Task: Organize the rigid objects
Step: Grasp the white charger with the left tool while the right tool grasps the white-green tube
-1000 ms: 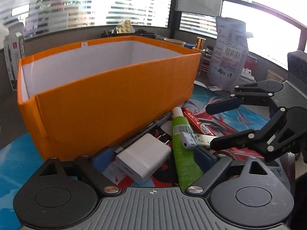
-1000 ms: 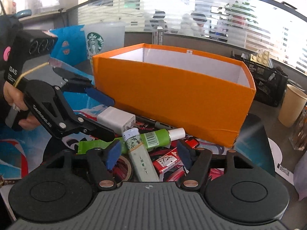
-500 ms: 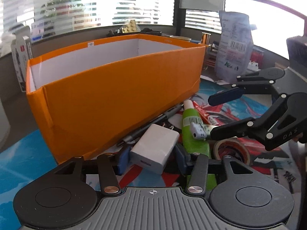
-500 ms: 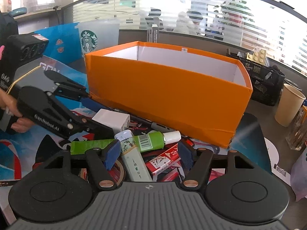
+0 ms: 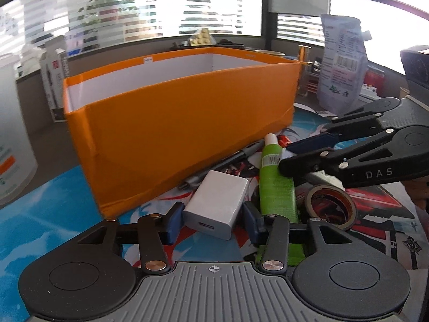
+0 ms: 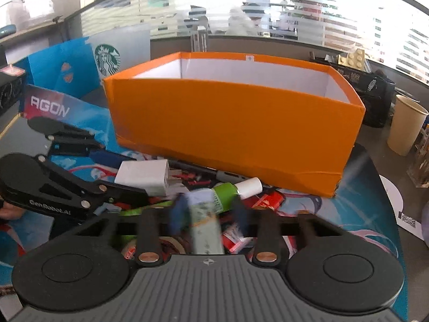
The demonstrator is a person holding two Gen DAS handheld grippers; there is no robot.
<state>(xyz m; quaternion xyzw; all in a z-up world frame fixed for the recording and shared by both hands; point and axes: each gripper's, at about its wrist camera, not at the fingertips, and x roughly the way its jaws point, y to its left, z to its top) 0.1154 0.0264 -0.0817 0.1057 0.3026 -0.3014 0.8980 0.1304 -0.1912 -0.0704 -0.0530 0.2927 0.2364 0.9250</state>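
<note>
My left fingers (image 5: pixel 211 221) stand part-open, one pad on each side of the charger (image 5: pixel 217 204), with a gap still showing; nothing is gripped. The charger lies flat on the tabletop (image 5: pixel 53 209), just in front of the orange box (image 5: pixel 174 128). It looks light, stiff and smooth-sided, so I judge the broad flat faces the best hold, near the middle, clear of the prongs.

My right fingers (image 6: pixel 206 212) are narrowed around a pale tube (image 6: pixel 205 222); motion blur hides whether the pads touch it, so I cannot tell if it is held. The tube lies across the green tube (image 6: pixel 224 196) in the clutter before the box. It looks rigid and slippery; grip mid-body.
</note>
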